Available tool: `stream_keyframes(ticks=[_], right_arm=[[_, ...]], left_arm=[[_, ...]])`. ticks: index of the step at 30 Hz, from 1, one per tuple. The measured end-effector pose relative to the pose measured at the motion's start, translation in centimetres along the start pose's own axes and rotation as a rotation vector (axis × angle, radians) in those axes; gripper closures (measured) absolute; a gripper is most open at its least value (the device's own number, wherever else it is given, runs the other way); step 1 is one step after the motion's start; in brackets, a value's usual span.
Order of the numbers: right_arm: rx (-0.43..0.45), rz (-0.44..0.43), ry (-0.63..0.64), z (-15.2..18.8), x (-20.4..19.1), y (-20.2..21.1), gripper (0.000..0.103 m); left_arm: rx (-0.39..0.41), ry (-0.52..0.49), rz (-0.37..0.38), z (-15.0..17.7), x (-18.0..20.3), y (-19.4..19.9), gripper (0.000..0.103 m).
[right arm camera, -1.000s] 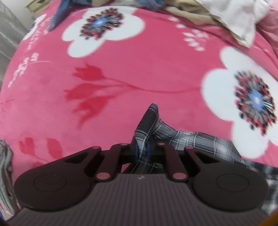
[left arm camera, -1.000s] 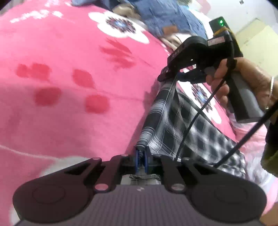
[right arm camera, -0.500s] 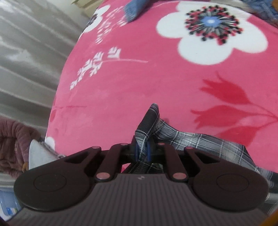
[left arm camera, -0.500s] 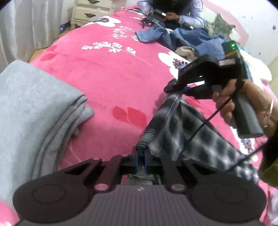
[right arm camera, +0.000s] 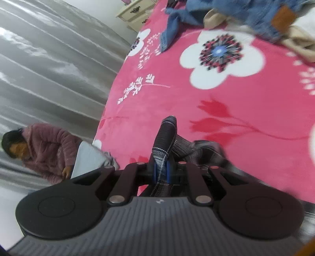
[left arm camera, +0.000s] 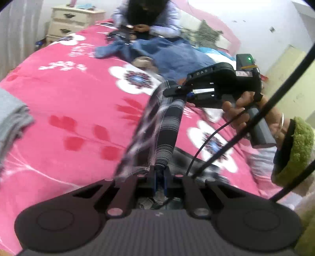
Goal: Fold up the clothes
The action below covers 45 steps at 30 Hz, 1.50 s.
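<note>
A black-and-white plaid garment (left arm camera: 165,130) hangs stretched between my two grippers above the pink flowered bedspread (left arm camera: 78,102). My left gripper (left arm camera: 160,177) is shut on one end of its ribbed waistband. My right gripper (left arm camera: 187,96) shows ahead in the left wrist view, shut on the other end of the band. In the right wrist view my right gripper (right arm camera: 161,173) pinches the band (right arm camera: 164,137), and the rest of the garment (right arm camera: 206,151) trails down to the right, blurred.
A folded grey garment (left arm camera: 11,120) lies at the left. A blue denim pile (left arm camera: 167,53) and a seated person (left arm camera: 147,17) are at the far end of the bed. Another person (right arm camera: 37,147) crouches by the grey curtain (right arm camera: 49,69). A dresser (left arm camera: 72,21) stands behind.
Both grippers have lifted the plaid garment higher off the bed and tilted up, so more of the room shows. Both grips have held.
</note>
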State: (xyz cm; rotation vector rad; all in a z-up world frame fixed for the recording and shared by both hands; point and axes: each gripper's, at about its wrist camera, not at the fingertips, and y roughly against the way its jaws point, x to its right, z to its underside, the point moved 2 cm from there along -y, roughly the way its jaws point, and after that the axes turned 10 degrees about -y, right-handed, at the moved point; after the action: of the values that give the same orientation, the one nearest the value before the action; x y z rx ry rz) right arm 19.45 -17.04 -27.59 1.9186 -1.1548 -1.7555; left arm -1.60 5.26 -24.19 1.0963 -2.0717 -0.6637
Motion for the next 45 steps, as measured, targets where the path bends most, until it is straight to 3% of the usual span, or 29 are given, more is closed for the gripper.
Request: stream_keyframes(ticks=[5, 14, 18, 25, 29, 31, 34, 37, 41, 43, 45], right_arm=[[-0.014, 0.016, 0.005, 1.1, 6.3, 6.8, 0.096], [-0.045, 0.029, -0.086, 3.3, 17.0, 10.8, 0.096], [-0.053, 0.007, -0.124, 3.9, 19.8, 11.7, 0.096], [-0.059, 0.063, -0.091, 6.2, 24.8, 11.0, 0.092], [-0.074, 0.154, -0.071, 7.1, 27.3, 11.3, 0.066], [-0.042, 0.209, -0.061, 7.2, 27.7, 13.1, 0.066], [0.045, 0.252, 0.078, 7.0, 25.6, 16.4, 0.066], [0.092, 0.207, 0.287, 6.8, 21.7, 17.1, 0.069], [0.054, 0.137, 0.576, 7.9, 17.1, 13.1, 0.069], [0.01, 0.176, 0.676, 8.8, 16.9, 10.1, 0.07], [-0.052, 0.27, 0.747, 9.8, 18.7, 6.8, 0.071]], left_arm=[[-0.036, -0.029, 0.057, 2.1, 8.9, -3.1, 0.095], [-0.165, -0.076, 0.108, 5.9, 15.8, -9.7, 0.096], [-0.2, -0.102, 0.121, 6.7, 16.6, -11.1, 0.096], [-0.299, -0.091, 0.108, 10.2, 16.8, -15.0, 0.093], [-0.341, -0.066, 0.092, 11.5, 16.4, -14.4, 0.08], [-0.334, -0.029, 0.083, 11.6, 15.9, -12.7, 0.078], [-0.294, 0.011, 0.012, 10.9, 14.4, -9.9, 0.078], [-0.24, 0.021, -0.048, 9.8, 13.5, -9.9, 0.078], [-0.182, -0.004, -0.042, 8.9, 14.3, -14.0, 0.075], [-0.192, -0.002, -0.031, 9.2, 15.0, -16.4, 0.073], [-0.23, 0.017, -0.052, 11.0, 14.9, -18.1, 0.073]])
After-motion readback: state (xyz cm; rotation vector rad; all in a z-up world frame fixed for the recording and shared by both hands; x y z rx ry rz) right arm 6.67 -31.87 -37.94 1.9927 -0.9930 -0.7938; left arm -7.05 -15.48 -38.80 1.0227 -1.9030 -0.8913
